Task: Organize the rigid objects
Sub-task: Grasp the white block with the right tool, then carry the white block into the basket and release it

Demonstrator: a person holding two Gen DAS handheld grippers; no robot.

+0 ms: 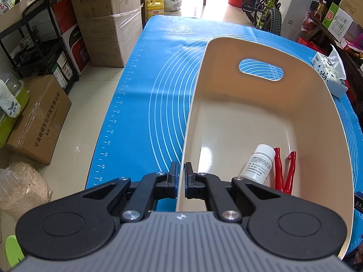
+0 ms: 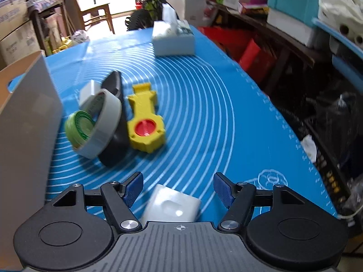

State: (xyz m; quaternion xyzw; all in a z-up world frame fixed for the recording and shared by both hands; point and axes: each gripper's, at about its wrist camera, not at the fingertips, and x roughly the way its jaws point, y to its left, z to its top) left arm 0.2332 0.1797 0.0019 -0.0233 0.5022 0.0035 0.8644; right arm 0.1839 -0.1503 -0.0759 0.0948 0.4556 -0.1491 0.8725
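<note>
My left gripper is shut on the near wall of a cream bin, one finger outside and one inside. In the bin lie a white pill bottle and red-handled pliers. My right gripper stands open over the blue mat. A white rounded block lies on the mat just below and between its fingers, and no pad touches it. Farther off sit a yellow tool with a red disc, a white tape roll, a green disc and a black object. The bin's grey outer wall stands at the left.
A tissue box stands at the mat's far end, also seen as a tissue box right of the bin. Cardboard boxes and a black rack line the floor on the left. Shelves with clutter run along the right.
</note>
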